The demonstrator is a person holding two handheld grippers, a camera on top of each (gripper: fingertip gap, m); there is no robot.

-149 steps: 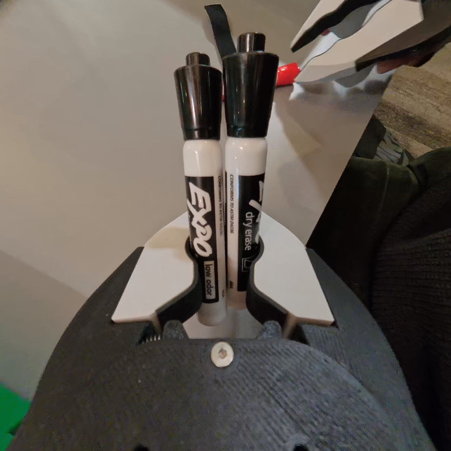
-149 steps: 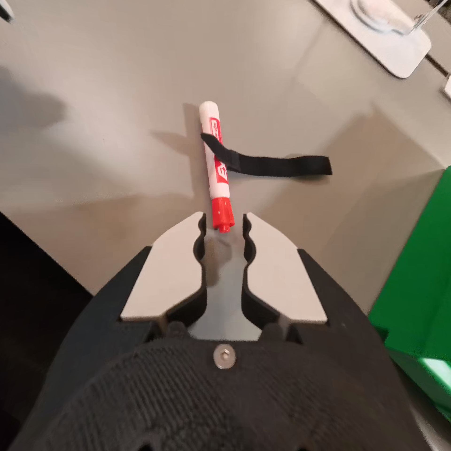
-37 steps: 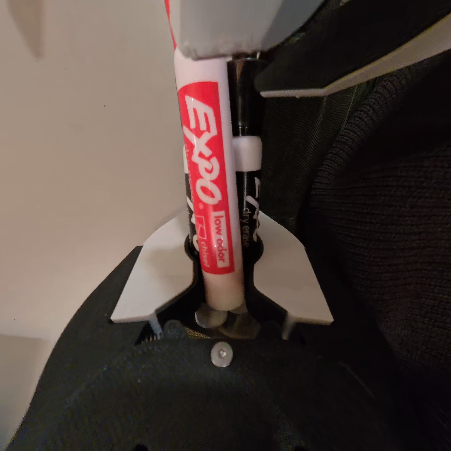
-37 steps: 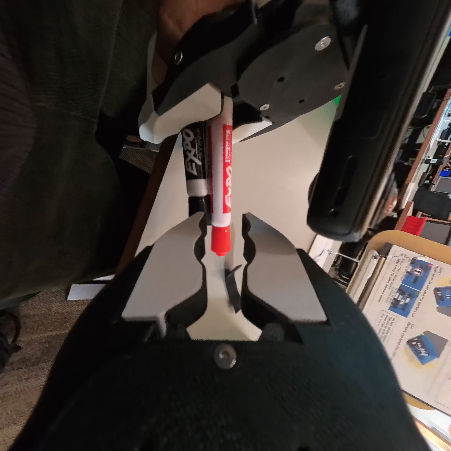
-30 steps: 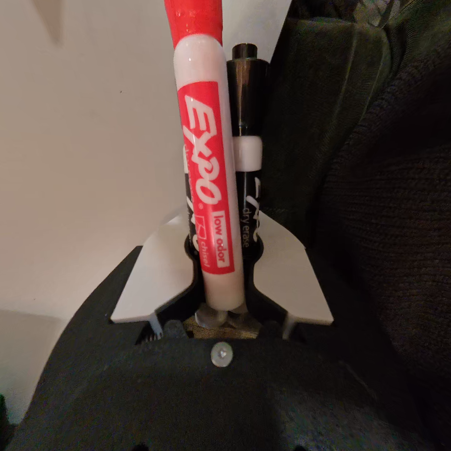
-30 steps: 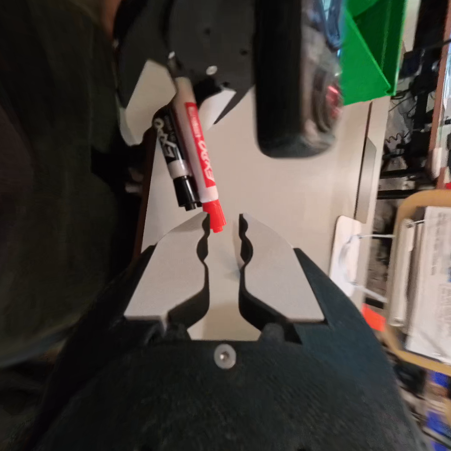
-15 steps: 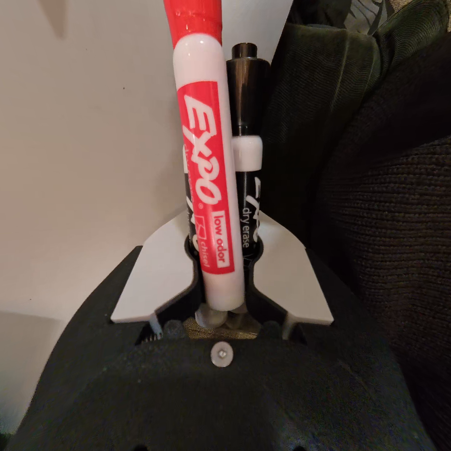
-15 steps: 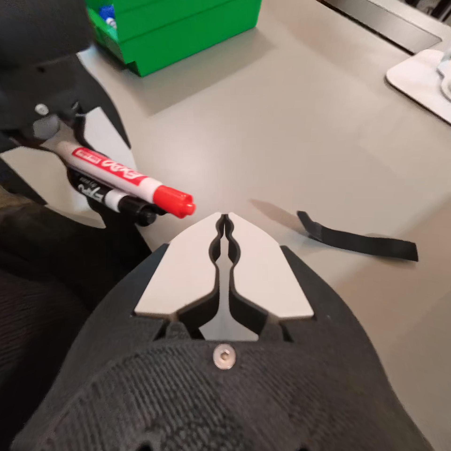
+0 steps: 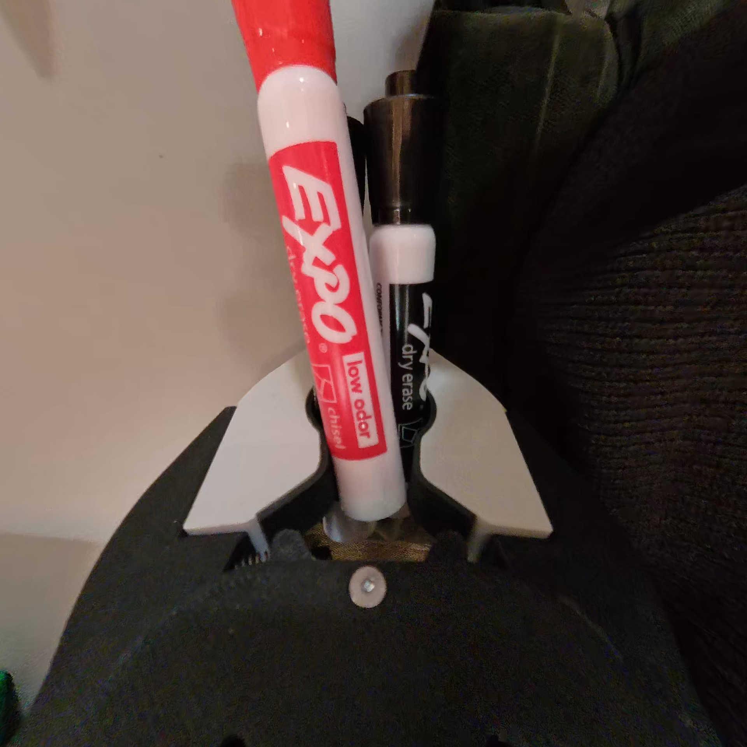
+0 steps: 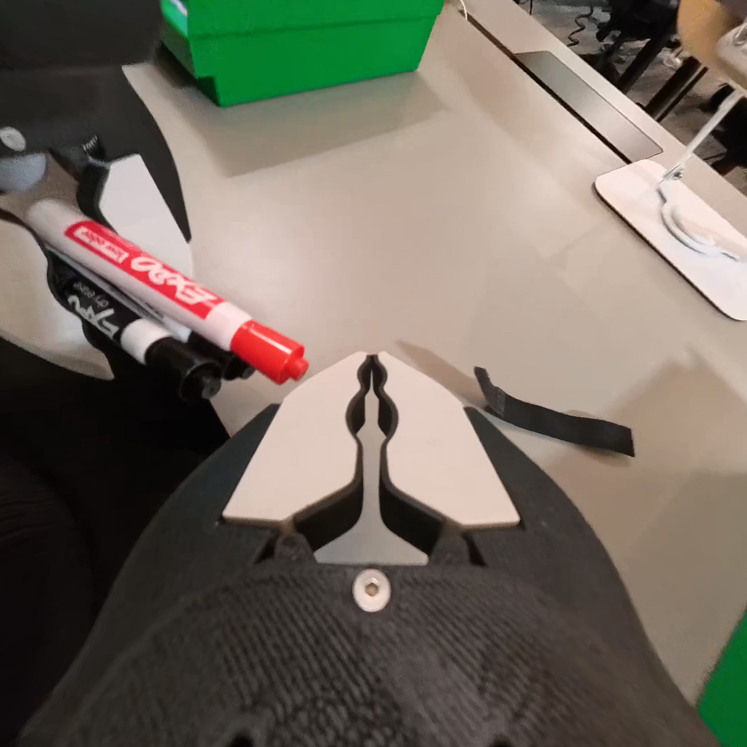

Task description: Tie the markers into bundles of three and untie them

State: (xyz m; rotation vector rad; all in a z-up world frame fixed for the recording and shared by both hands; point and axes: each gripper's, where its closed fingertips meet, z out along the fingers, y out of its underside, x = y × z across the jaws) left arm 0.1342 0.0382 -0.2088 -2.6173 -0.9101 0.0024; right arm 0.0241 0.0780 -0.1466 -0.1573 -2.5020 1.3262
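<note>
My left gripper [image 9: 370, 388] is shut on a bundle of markers. A red-capped marker [image 9: 323, 258] lies on top, and a black marker [image 9: 404, 283] sits beside it on the right; a second black one is mostly hidden under the red. In the right wrist view the left gripper [image 10: 121, 210] holds the same bundle at the left, with the red marker [image 10: 169, 283] above two black markers [image 10: 157, 343]. My right gripper [image 10: 372, 357] is shut and empty, just right of the red cap. A black strap [image 10: 553, 420] lies flat on the table right of its tips.
A grey table [image 10: 404, 226] carries a green bin [image 10: 307, 44] at the back and a white flat base with a clear stand [image 10: 683, 226] at the right. Another green edge [image 10: 727, 663] shows at lower right. A person's dark sleeve [image 9: 606, 283] fills the right of the left wrist view. The grippers' ends are close to 12 cm from one another. To reach the black strap [image 10: 553, 420] in a straight line is about 15 cm for my right fingers, about 25 cm for my left.
My right gripper let go of the red marker, drew back, swung round toward the table and shut empty. The left gripper now holds the red marker along with the two black ones.
</note>
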